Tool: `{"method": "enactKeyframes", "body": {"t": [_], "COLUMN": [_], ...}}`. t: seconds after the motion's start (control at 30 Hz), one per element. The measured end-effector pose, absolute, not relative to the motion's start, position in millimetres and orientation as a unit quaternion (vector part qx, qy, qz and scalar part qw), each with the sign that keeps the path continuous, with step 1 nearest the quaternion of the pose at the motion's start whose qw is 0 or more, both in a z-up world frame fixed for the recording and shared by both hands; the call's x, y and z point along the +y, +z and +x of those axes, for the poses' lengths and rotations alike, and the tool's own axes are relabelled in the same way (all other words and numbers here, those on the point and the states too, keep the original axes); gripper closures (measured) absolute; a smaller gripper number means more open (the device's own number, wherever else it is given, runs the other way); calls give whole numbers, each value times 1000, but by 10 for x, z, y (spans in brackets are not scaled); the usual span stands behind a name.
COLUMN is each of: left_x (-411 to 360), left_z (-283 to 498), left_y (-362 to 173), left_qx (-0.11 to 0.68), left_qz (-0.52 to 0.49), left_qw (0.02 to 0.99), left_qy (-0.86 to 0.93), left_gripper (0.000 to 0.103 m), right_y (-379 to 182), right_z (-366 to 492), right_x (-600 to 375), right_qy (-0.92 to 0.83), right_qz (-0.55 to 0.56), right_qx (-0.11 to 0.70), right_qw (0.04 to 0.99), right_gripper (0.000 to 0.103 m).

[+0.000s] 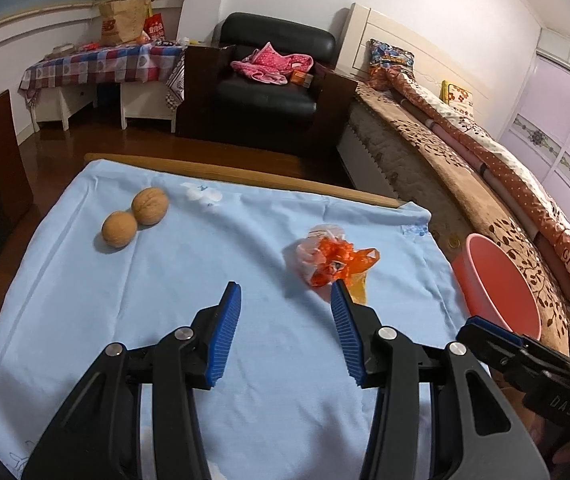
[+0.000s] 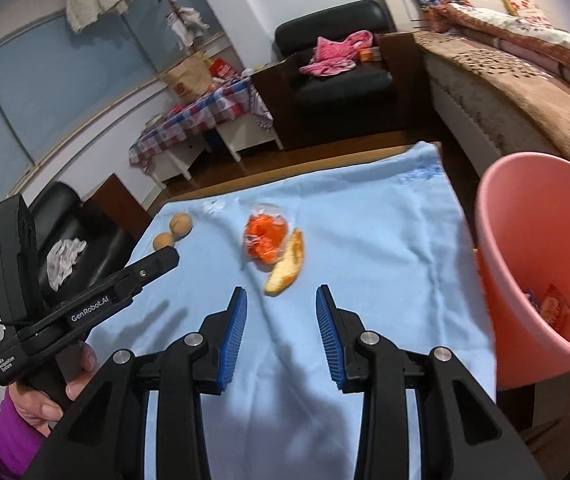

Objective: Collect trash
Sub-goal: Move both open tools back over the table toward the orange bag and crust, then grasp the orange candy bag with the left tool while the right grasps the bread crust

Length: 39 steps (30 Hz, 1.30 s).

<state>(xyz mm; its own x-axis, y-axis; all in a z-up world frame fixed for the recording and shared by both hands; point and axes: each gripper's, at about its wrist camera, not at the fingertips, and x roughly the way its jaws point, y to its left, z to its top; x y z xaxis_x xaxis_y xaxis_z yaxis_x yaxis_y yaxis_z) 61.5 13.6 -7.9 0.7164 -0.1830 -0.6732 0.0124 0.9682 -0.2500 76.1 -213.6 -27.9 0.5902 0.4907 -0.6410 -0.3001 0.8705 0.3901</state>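
Observation:
A crumpled orange and clear plastic wrapper lies on the light blue cloth, with a yellow peel beside it. My left gripper is open and empty, its right fingertip just short of the wrapper. My right gripper is open and empty, hovering just short of the peel. The wrapper also shows in the right wrist view. A pink bin stands off the table's right edge with wrappers inside; it also shows in the left wrist view.
Two walnuts lie at the cloth's far left. A black armchair with pink clothes, a checked side table and a bed stand beyond. The left gripper's body appears at left in the right wrist view.

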Motion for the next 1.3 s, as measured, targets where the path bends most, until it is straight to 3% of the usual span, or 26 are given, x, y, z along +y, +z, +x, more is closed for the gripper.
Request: {"method": "enactKeyframes", "body": {"t": [0.73,1.3], "left_x": [112,-386], "left_z": [771,1246], "left_y": [-214,-385], "left_qx": [384,396], "left_qz": [-109,-73], "left_qw": [912,908], "left_qy": [-92,-115], "left_gripper": [56,56], "right_y": [-564,-675], "right_z": [960,1046], "right_x": [-2127,-2107], "right_qy": [223,221], "right_qz": [141,141], "right_qx": [425,438], "right_qw": [866,860], "right_gripper": [68,68]}}
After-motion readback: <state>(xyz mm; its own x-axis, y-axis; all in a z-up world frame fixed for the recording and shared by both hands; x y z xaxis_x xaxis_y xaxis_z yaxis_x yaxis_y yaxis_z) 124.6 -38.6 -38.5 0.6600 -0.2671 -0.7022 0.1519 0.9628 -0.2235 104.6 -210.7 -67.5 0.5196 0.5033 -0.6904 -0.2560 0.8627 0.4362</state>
